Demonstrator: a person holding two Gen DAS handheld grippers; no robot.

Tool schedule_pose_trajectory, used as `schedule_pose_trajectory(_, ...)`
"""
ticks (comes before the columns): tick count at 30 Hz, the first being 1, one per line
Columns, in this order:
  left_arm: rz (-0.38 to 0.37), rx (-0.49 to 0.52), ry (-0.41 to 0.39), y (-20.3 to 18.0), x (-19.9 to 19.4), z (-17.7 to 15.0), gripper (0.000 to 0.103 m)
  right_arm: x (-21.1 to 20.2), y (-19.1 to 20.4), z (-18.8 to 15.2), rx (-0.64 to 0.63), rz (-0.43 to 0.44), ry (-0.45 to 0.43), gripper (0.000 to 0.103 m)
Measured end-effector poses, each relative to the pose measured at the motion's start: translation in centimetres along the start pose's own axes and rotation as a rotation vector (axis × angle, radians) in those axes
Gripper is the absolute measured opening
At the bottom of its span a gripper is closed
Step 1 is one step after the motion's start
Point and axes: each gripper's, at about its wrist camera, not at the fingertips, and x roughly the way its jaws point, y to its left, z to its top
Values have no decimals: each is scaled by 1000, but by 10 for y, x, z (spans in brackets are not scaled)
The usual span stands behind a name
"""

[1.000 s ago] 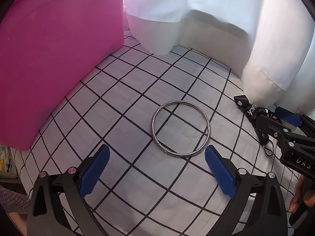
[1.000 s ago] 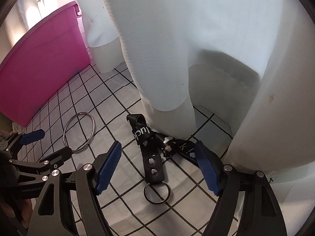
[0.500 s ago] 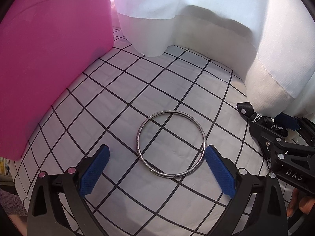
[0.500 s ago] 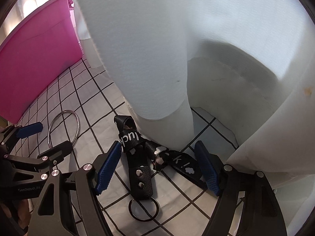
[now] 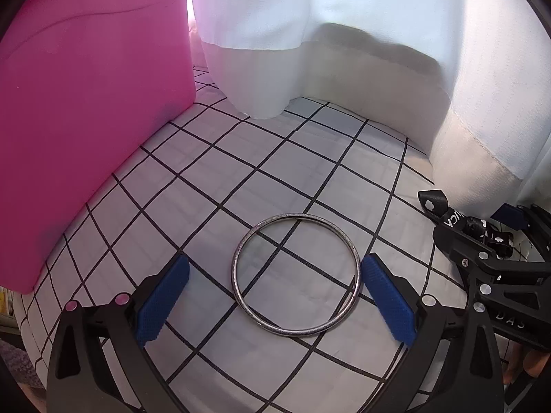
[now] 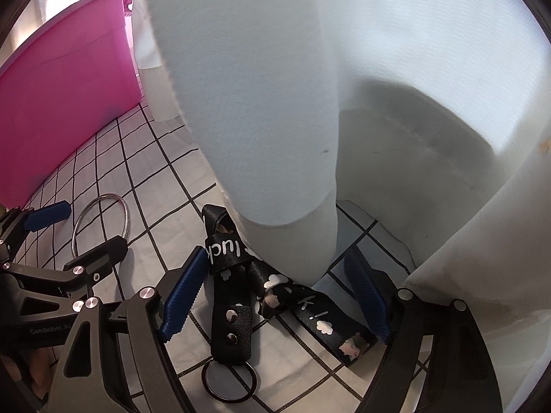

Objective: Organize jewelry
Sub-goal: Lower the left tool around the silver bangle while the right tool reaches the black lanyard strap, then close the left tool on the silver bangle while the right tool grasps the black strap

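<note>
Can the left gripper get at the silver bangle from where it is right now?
Probably yes. The left gripper is open, and the bangle lies flat on the checked cloth between its blue pads, with nothing on top of it. The right gripper is off to the side, clear of it.

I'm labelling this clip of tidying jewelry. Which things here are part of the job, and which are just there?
Part of the job:
- metal bangle, flat on the cloth between the open left gripper
- black strap keyring, between the opening right gripper, not gripped
- pink bin, probably

Just there:
- checked cloth
- white curtain
</note>
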Motion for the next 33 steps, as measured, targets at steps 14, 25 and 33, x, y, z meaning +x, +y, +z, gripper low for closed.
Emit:
schedule_pose_trajectory(14, -12, 19, -37, 1, -21, -20, 71, -14, 17, -21, 0, -5, -16, 53)
schedule_pose_trajectory(25, -16, 22, -20, 9, -30, -28, 69, -33, 23, -36, 77, 57, -22, 24)
schedule_pose_trajectory(33, -25, 13, -29, 28, -59, -42, 69, -57, 38, -54, 106, 121, -31, 24)
